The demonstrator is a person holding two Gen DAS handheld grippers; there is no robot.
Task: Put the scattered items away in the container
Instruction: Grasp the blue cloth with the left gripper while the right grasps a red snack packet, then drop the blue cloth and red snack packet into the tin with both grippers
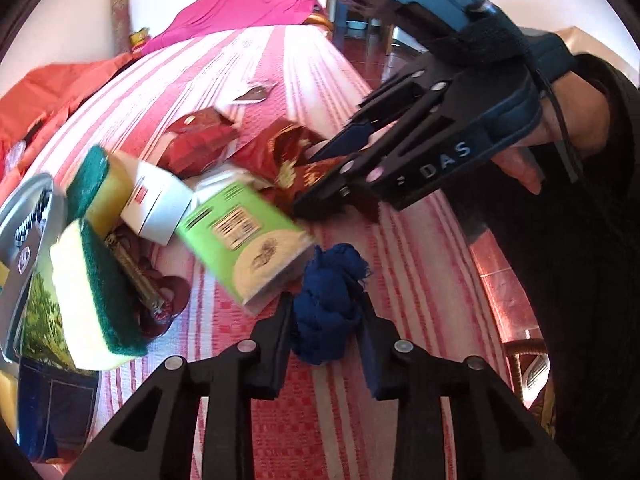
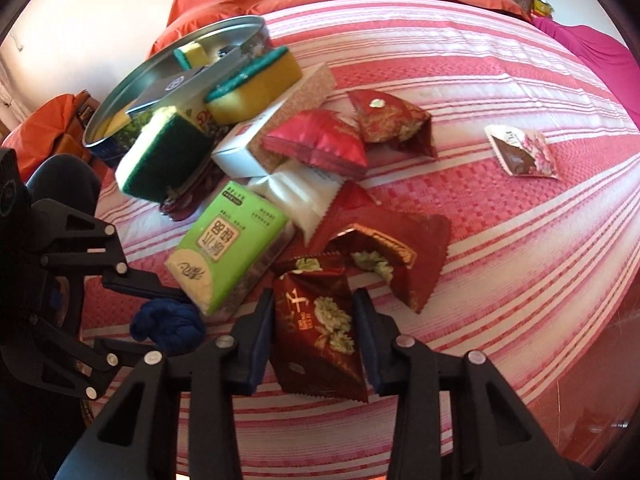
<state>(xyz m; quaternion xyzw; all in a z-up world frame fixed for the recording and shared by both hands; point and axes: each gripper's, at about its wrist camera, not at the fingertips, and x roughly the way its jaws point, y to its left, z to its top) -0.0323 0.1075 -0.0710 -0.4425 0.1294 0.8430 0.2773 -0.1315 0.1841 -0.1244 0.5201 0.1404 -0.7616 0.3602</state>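
A knotted blue cloth [image 1: 324, 316] lies on the striped red-and-white cover, and my left gripper [image 1: 325, 320] is shut on it from both sides. The right wrist view shows the same cloth [image 2: 168, 326] between the left gripper [image 2: 160, 320] fingers at the left edge. My right gripper [image 2: 314, 308] is shut on a dark red flower-printed packet [image 2: 320, 340]. In the left wrist view the right gripper [image 1: 320, 176] reaches in from the right onto that packet [image 1: 288, 152]. The round metal tin [image 2: 116, 92] stands far left, tilted, with a sponge inside.
Piled between tin and grippers are a green tissue pack [image 2: 228, 248], two green-and-yellow sponges [image 2: 164, 160], a white box [image 2: 248, 148], a white sachet and several red packets [image 2: 320, 144]. A brown-and-pink sachet [image 2: 524, 152] lies alone at right. Orange and pink bedding sits behind.
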